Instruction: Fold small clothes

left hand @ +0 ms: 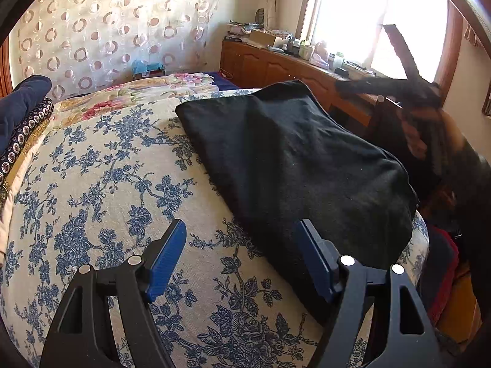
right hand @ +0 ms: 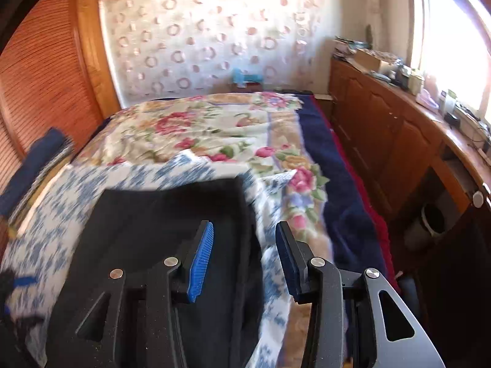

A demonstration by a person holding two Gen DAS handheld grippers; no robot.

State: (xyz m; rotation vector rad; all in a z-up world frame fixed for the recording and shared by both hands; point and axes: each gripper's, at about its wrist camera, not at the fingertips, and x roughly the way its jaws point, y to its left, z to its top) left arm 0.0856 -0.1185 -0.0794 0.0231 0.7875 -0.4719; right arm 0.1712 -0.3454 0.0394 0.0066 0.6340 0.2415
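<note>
Black folded cloth [left hand: 294, 159] on bed, both tongs — left [left hand: 239, 260], right [right hand: 244, 260] — angled down, parted.

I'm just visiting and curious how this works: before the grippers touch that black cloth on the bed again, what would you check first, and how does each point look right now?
1. Left gripper open and empty: ok, nothing between its blue pads.
2. Right gripper open and empty: ok, its jaws stand apart with no cloth pinched.
3. Black garment lying flat on the blue floral bedsheet: ok, it looks folded and smooth.
4. Garment fully supported by the bed: cannot tell, its right edge lies near the bed's side.
5. Clear view from the right wrist: not ok, the picture is blurred.
6. Folded dark clothes at the left kept apart from the garment: ok.
</note>
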